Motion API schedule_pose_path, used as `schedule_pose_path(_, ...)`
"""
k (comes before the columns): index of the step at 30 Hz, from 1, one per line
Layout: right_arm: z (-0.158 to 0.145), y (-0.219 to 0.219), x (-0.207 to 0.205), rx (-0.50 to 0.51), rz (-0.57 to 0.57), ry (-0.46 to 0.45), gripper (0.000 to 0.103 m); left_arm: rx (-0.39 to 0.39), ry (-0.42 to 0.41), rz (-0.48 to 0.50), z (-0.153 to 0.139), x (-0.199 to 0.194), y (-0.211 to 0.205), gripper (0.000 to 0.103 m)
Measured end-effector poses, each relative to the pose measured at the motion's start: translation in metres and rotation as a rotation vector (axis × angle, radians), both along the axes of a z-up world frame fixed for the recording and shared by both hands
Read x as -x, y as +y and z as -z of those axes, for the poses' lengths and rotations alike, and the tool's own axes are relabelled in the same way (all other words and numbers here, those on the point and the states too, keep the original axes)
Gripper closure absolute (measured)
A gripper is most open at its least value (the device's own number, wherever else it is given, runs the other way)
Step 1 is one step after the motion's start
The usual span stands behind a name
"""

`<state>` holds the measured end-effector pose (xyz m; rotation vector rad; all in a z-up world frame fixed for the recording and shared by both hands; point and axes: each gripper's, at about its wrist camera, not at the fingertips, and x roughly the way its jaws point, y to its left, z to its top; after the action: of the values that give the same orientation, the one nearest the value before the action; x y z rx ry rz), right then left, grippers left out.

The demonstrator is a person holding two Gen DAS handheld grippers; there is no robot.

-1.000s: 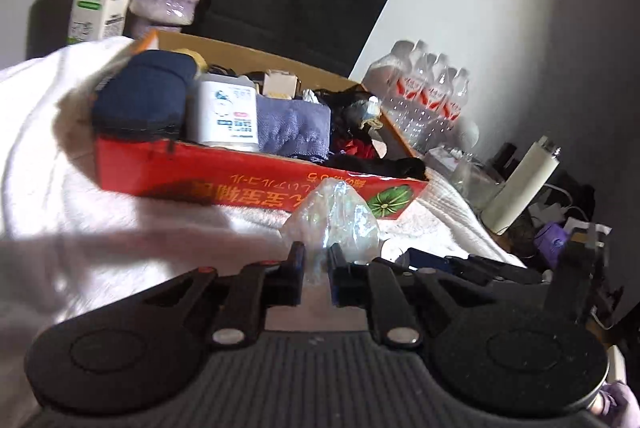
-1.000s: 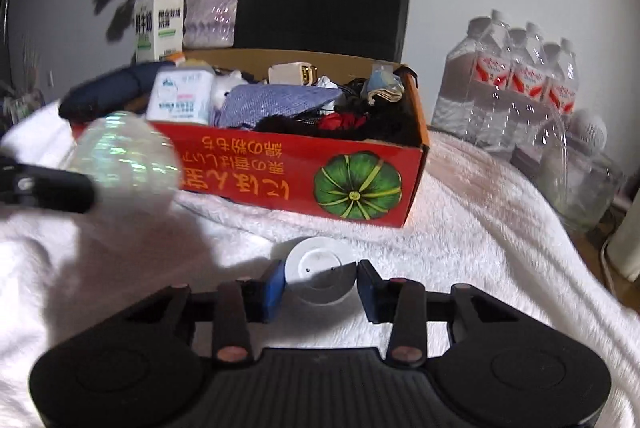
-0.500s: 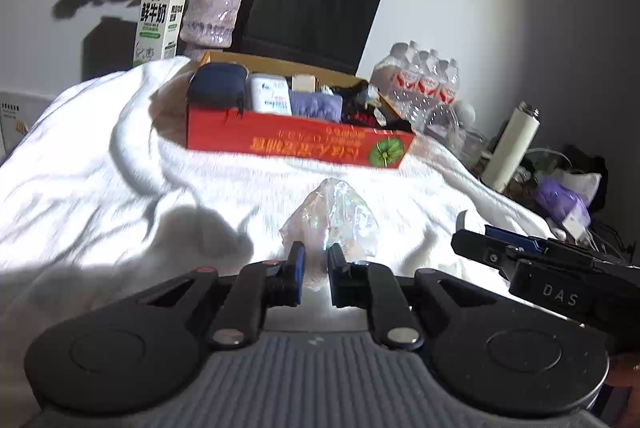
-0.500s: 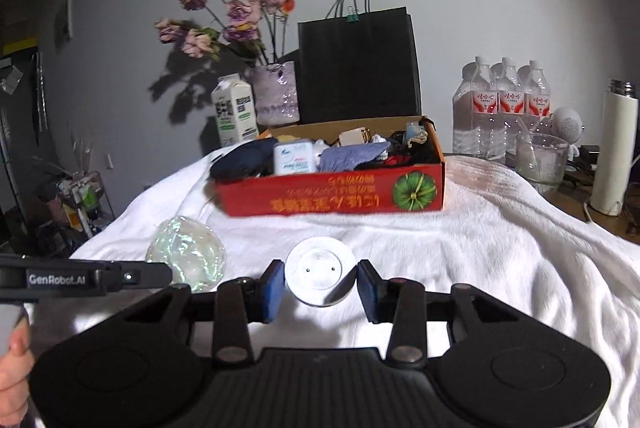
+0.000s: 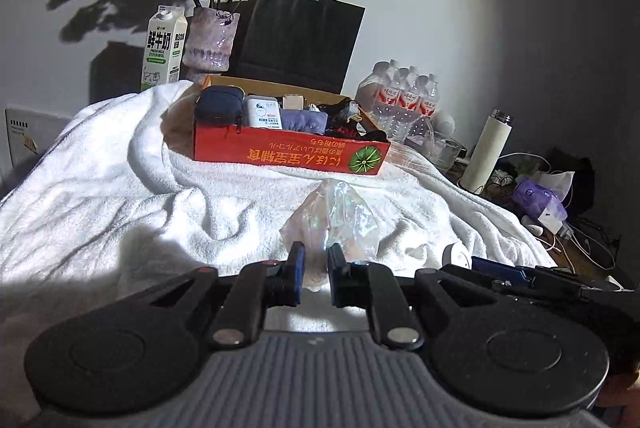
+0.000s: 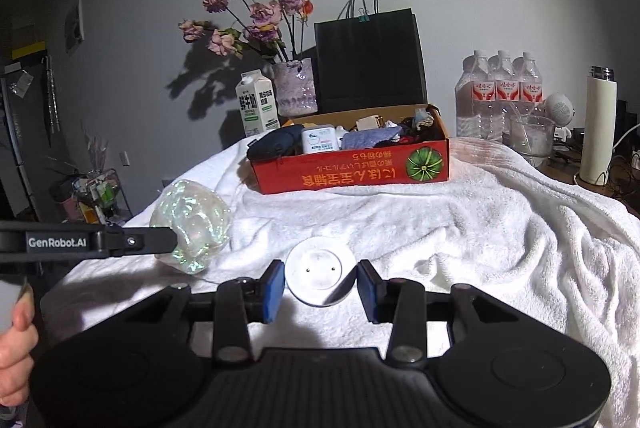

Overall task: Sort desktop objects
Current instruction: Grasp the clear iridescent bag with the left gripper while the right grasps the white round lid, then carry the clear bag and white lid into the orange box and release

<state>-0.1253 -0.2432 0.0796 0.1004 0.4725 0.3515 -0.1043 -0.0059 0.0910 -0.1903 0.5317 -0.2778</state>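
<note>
White towelling covers the desk, with a red cardboard box of oddments well beyond both sets of fingers. Left gripper: fingers nearly closed, pinching an iridescent crumpled bag that projects forward. Right gripper: fingers parted, a white round disc between the fingertips; contact cannot be judged.

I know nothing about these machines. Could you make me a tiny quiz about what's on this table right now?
1. True or false: the left claw pinches the shiny crinkled wrapper.
2. What sits between the right claw's blue pads: A) white round disc, B) milk carton, C) bottle?
3. What colour is the box of sorted things?

Key: 1 true; 2 A; 3 red.
</note>
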Motion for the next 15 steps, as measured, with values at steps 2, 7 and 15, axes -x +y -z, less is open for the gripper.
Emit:
schedule_pose_path(2,-0.002,0.000,0.000,-0.004,-0.002,-0.008,0.065,0.007,-0.001,-0.001,0.000,-0.001,0.001,0.090)
schedule_pose_path(7,-0.013,-0.003,-0.018,0.012,-0.005,-0.031,0.065,0.019,-0.009,0.019,-0.011,-0.027,0.006,0.090)
schedule_pose_path(15,-0.073,-0.015,-0.117,0.082,0.011,-0.137,0.065,0.018,-0.030,0.112,-0.060,-0.154,-0.006,0.090)
